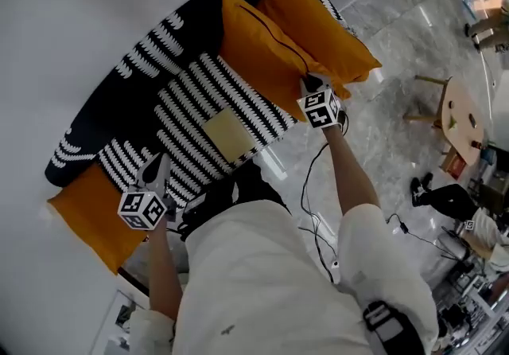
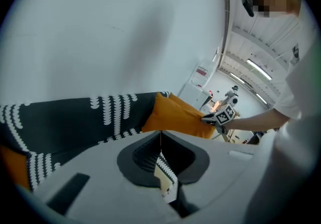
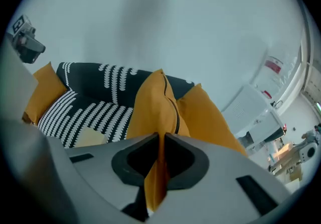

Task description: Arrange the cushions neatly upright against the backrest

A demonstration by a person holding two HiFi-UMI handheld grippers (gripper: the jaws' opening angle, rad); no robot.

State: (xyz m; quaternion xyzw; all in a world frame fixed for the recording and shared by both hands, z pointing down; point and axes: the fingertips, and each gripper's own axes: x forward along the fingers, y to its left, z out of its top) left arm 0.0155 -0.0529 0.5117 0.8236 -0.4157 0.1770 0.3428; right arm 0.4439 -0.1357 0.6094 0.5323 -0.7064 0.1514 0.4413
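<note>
The right gripper (image 1: 312, 79) is closed tight on a fold of the near orange cushion (image 1: 258, 47), and the fabric runs down between its jaws. As I judge it, the step is to stand this cushion against the backrest (image 1: 119, 95). Lift by the pinched edge and tip the far edge away from the gripper until it leans. Let go only once it rests, since so thin a pinch may slip. The cushion rises straight ahead of the gripper, with a 2nd orange cushion (image 1: 322, 19) touching it just beyond, to the right. The left gripper (image 1: 155, 169) is clamped on a corner of the striped cushion (image 1: 199, 111), which lies flat ahead of it. A 3rd orange cushion (image 1: 83, 222) sits just to that gripper's left.
</note>
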